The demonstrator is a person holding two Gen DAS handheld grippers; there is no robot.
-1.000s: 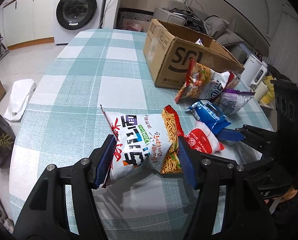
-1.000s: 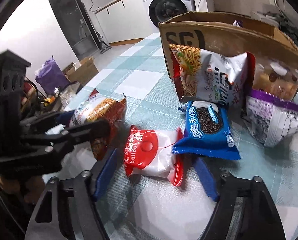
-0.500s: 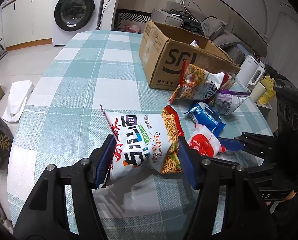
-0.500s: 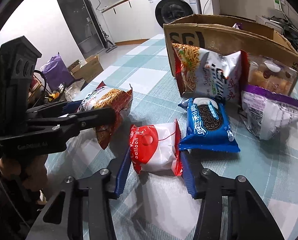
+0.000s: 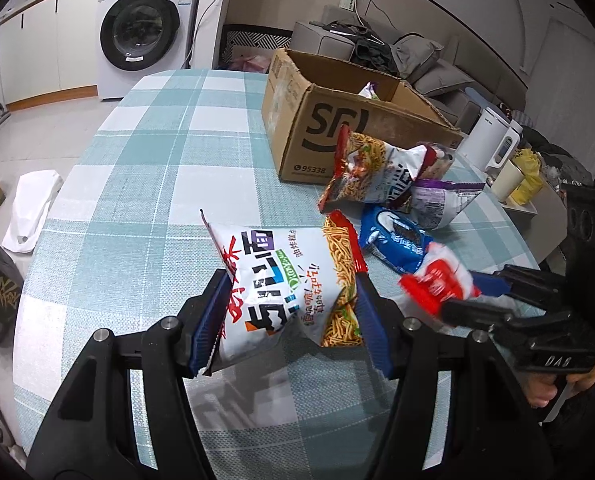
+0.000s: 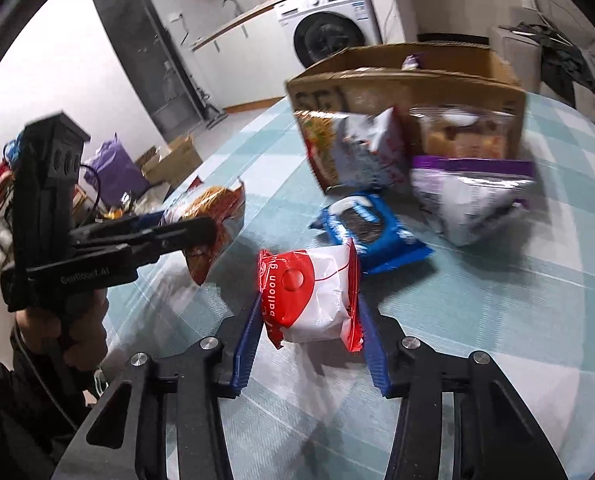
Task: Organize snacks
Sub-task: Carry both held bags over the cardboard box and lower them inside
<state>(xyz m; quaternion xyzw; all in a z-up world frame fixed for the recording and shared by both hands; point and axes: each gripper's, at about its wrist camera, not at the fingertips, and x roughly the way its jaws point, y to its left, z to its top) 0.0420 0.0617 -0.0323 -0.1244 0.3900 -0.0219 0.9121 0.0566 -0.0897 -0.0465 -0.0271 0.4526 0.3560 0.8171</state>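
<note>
My left gripper (image 5: 289, 312) is shut on a white and red noodle snack bag (image 5: 285, 284), held just above the checked table (image 5: 137, 168). My right gripper (image 6: 309, 316) is shut on a red and white balloon packet (image 6: 309, 292), lifted off the cloth; the same packet (image 5: 437, 280) shows blurred at the right in the left wrist view. On the table lie a blue cookie pack (image 6: 369, 232), a second noodle bag (image 6: 349, 148) and a purple-topped bag (image 6: 469, 196), in front of an open cardboard box (image 5: 337, 128) that holds a snack.
A clear pack of pastries (image 6: 461, 136) leans on the box. A white kettle (image 5: 493, 144) and a cup (image 5: 505, 180) stand at the table's far right. A washing machine (image 5: 145, 40) is beyond the table. A white bag (image 5: 29, 208) lies on the floor at left.
My right gripper closed on the red and white packet and lifted it off the table. My left gripper kept still with its noodle bag.
</note>
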